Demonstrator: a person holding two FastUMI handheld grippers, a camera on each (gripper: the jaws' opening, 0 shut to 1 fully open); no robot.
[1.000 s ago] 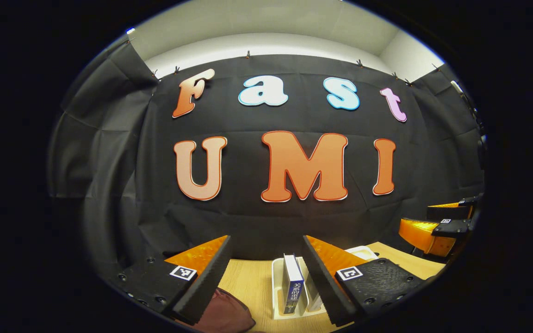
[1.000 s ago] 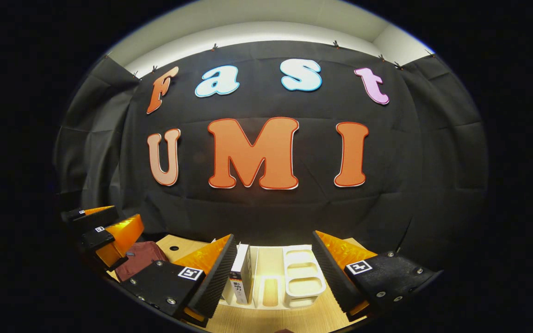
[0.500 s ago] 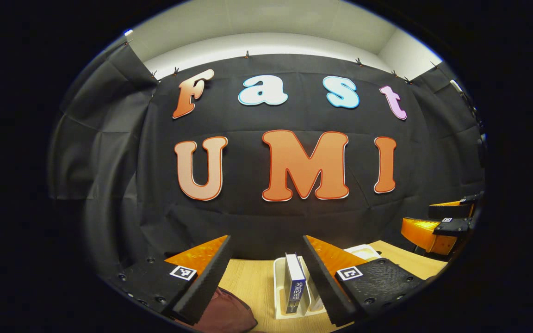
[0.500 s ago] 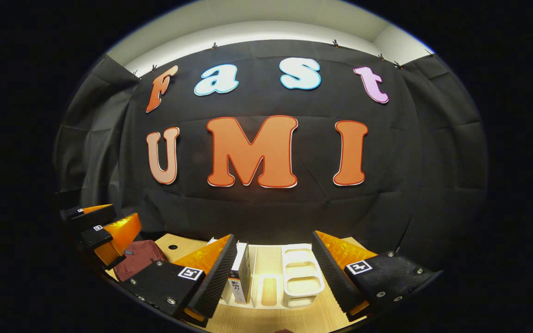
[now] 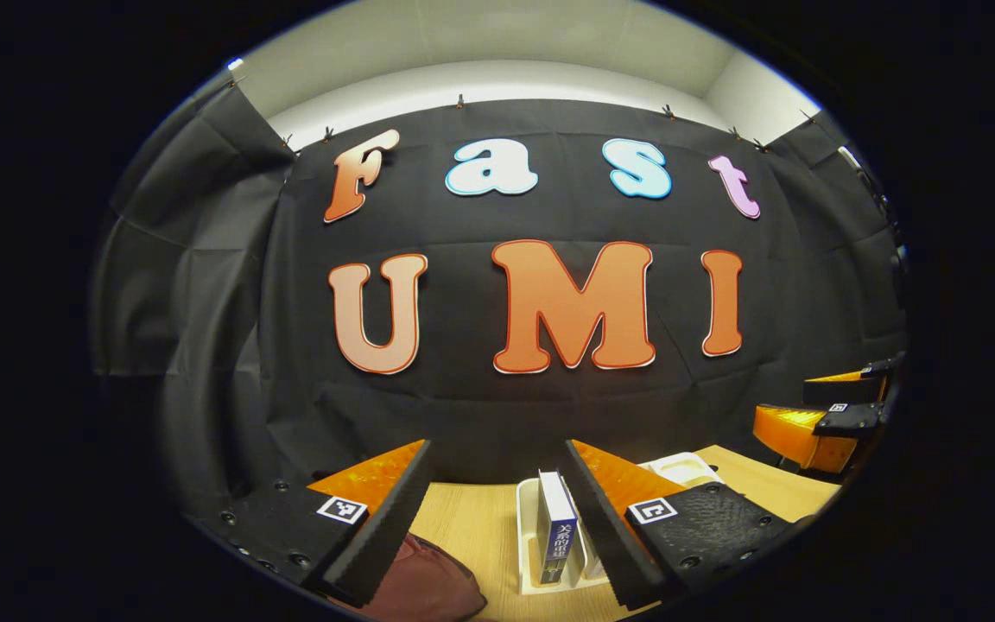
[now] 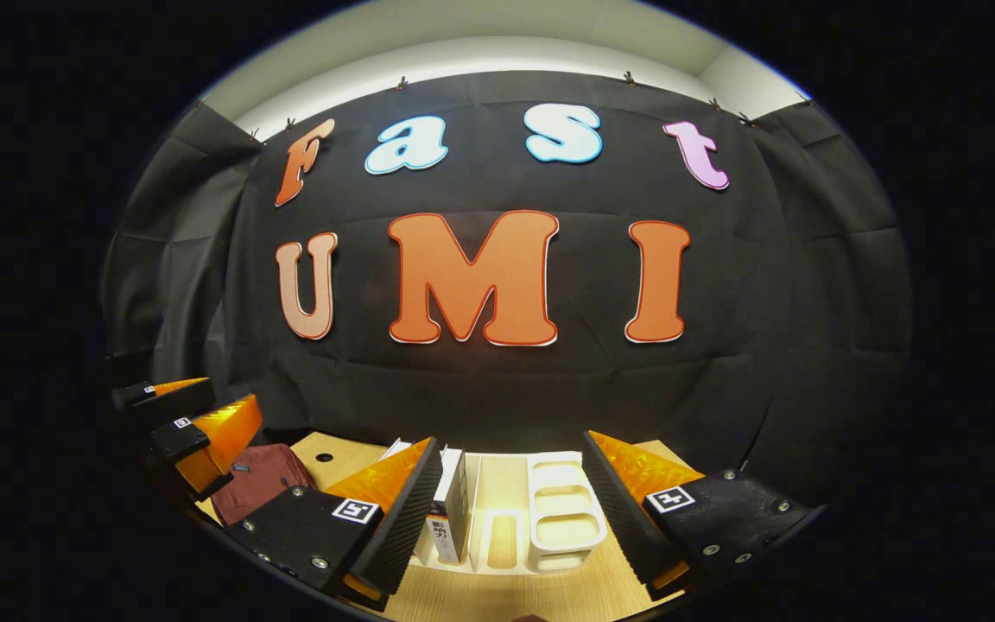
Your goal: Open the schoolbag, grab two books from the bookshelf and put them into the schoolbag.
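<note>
Hovering wide apart, both claws, left claw and right claw, could knock the books over if they bump the bookshelf.

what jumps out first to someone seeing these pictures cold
Two open grippers hover above a wooden table: the left gripper and the right gripper. Ahead stands a white bookshelf with upright books. The dark red schoolbag lies on the table left of the shelf.
</note>
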